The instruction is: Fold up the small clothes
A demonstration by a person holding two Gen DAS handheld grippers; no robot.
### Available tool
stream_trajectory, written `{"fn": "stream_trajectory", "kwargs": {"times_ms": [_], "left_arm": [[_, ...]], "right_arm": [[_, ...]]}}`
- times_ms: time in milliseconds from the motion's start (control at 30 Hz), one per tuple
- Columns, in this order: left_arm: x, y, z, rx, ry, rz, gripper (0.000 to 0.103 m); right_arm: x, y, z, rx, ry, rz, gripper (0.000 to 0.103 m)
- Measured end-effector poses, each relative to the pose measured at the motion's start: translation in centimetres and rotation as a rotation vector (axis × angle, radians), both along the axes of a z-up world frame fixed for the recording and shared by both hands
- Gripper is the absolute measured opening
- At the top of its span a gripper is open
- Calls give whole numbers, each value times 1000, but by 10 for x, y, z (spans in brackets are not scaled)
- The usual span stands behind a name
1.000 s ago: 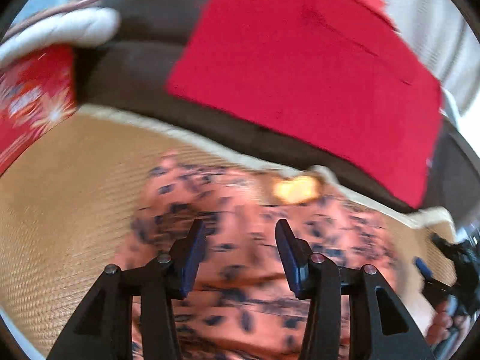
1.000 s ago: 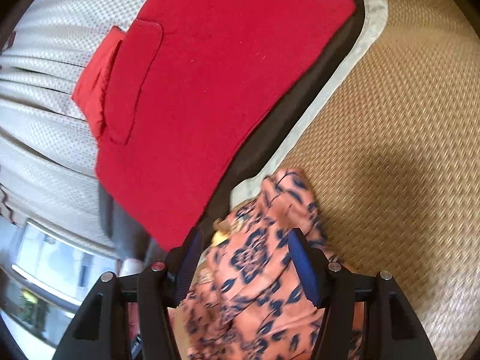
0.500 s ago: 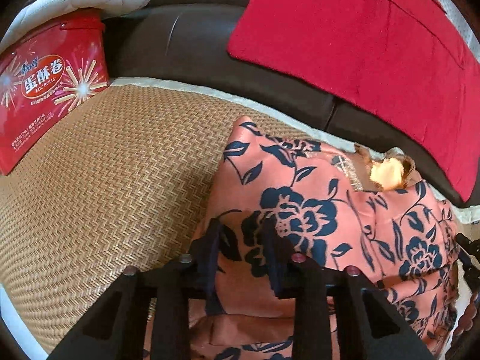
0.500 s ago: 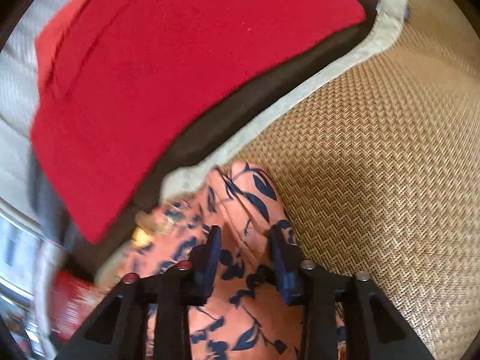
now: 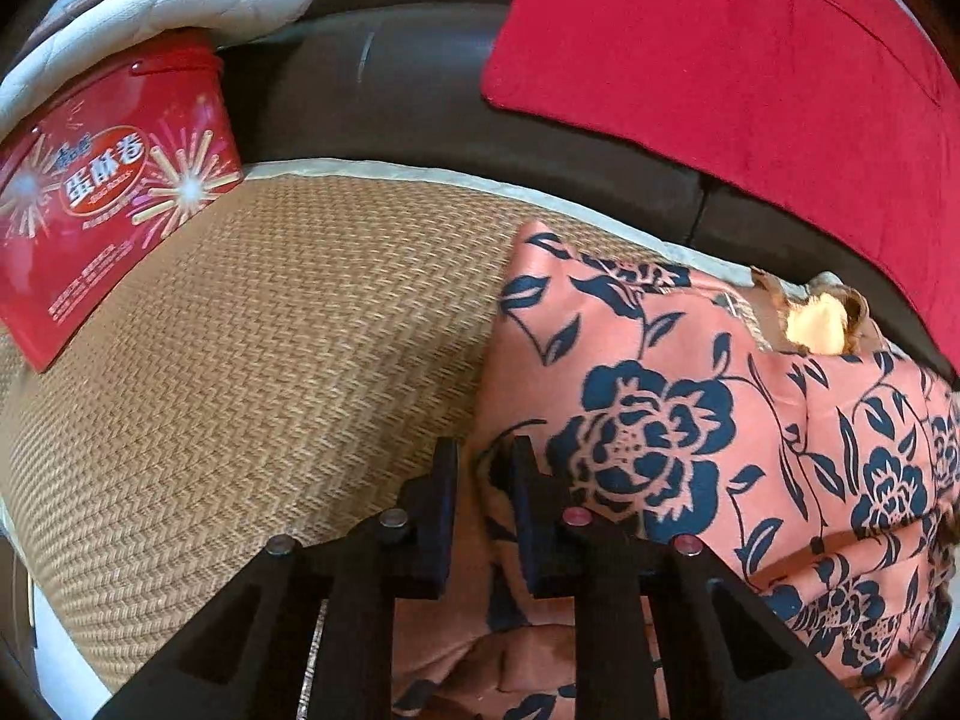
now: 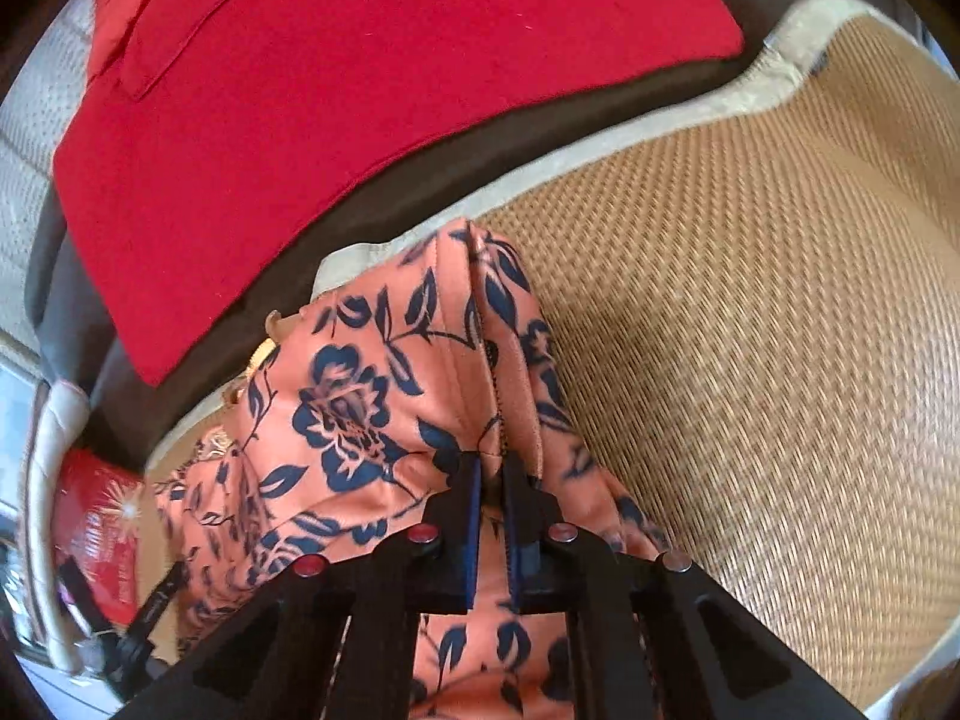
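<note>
Where it lies at the back edge of the woven mat (image 5: 288, 324), the garment (image 5: 690, 420) is a small piece of salmon-orange cloth printed with dark blue roses, leaves and vines, its top end bunched near the mat's pale trim and showing a patch of yellow lining (image 5: 819, 330) with a frilled brown edge. One seam runs down its raised middle fold in the right wrist view. The mat is tan, herringbone-woven, bordered in cream, and sits on a dark brown sofa seat (image 5: 420, 90). A large red cloth (image 5: 750, 72) with a stitched pocket lies flat on the seat behind the garment. A red tin (image 5: 102, 198) printed with fireworks and egg rolls stands at the mat's far left corner, a quilted cream cushion (image 5: 168, 6) above it. The left gripper (image 5: 483, 456) has just been closing and pinches the garment's left edge in a narrow gap. The right gripper (image 6: 491, 468) has just been closing and clamps the garment's raised fold, jaws nearly together.
</note>
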State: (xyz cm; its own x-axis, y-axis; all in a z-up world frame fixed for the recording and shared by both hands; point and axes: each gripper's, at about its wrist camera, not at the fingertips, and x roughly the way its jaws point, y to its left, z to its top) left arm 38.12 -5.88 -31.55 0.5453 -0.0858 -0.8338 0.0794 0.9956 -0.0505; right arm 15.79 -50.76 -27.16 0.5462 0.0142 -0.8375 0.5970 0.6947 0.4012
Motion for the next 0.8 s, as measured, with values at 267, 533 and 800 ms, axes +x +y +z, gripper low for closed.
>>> {"fn": "stream_trajectory", "kwargs": {"times_ms": [267, 533, 800], "left_arm": [[-13, -12, 27, -58, -135, -45, 18], [-38, -56, 47, -69, -263, -145, 57], [-30, -94, 0, 91, -108, -198, 64]], "right_arm": [[-10, -11, 15, 57, 69, 12, 12], [-11, -19, 44, -124, -8, -48, 12], [24, 10, 28, -69, -85, 30, 12]]}}
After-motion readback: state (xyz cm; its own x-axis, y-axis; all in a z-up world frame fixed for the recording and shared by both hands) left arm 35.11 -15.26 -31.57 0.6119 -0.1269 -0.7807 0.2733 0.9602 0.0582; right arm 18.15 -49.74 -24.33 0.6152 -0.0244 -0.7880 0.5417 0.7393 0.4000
